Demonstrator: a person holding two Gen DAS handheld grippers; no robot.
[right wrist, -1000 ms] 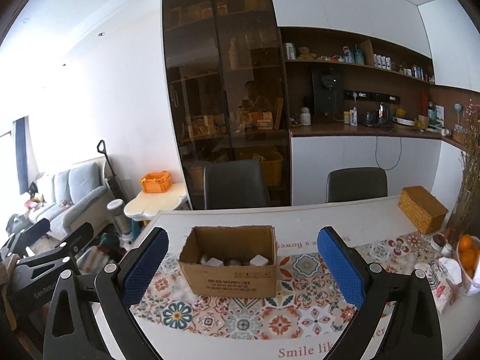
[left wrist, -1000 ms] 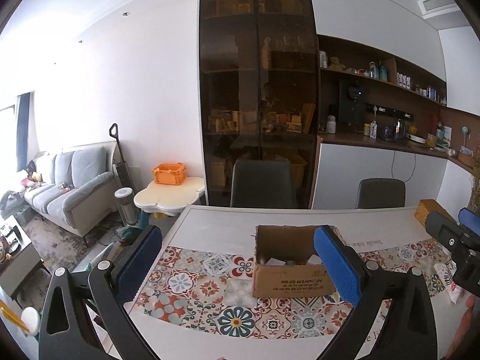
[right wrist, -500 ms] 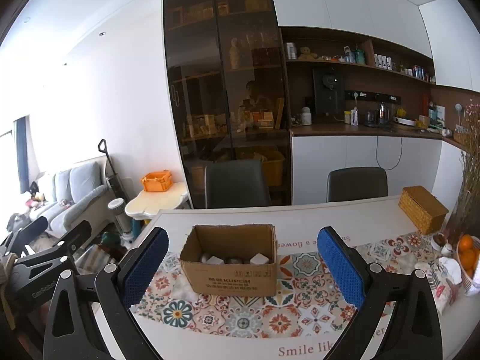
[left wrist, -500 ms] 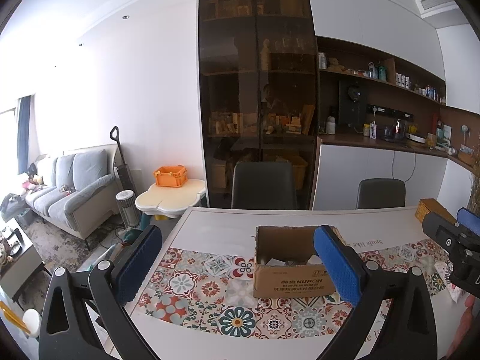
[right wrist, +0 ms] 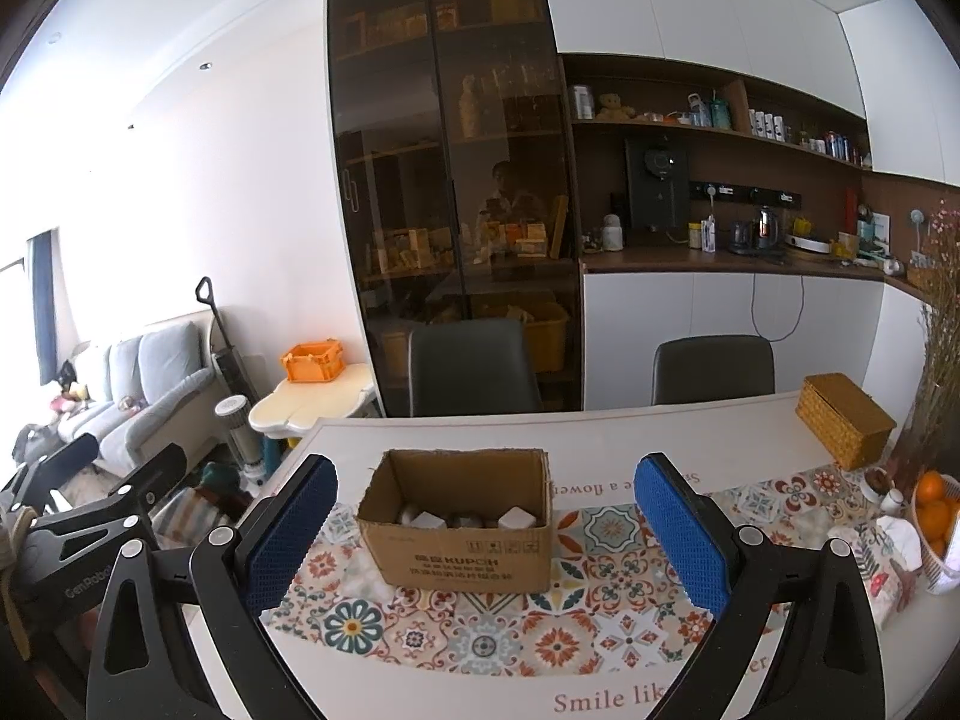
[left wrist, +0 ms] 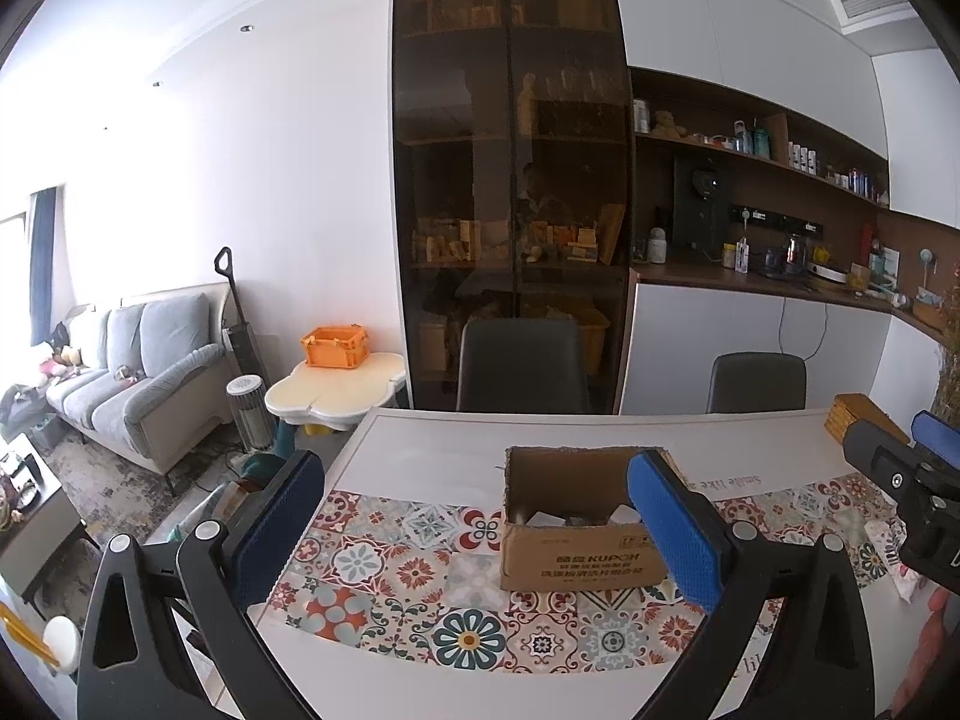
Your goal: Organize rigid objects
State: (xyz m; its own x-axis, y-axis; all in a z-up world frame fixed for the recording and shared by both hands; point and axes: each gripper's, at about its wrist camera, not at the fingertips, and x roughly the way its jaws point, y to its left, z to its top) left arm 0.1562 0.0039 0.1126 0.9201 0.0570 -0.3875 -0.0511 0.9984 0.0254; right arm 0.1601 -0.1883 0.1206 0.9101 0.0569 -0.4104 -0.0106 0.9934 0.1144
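Note:
An open cardboard box (left wrist: 576, 546) stands on the patterned table mat (left wrist: 420, 588); it also shows in the right wrist view (right wrist: 462, 546). Several small white and grey objects (right wrist: 468, 519) lie inside it. My left gripper (left wrist: 480, 534) is open and empty, held above the table's near edge, left of the box. My right gripper (right wrist: 486, 534) is open and empty, centred in front of the box and apart from it. Each gripper shows at the edge of the other's view.
A wicker box (right wrist: 846, 426) stands at the far right of the table. A bowl of oranges (right wrist: 933, 510), small jars and a patterned cloth (right wrist: 882, 564) lie at the right edge. Two dark chairs (right wrist: 474, 366) stand behind the table.
Both grippers have risen and tilted slightly, so the box sits a little lower in the views. Both stay open and empty.

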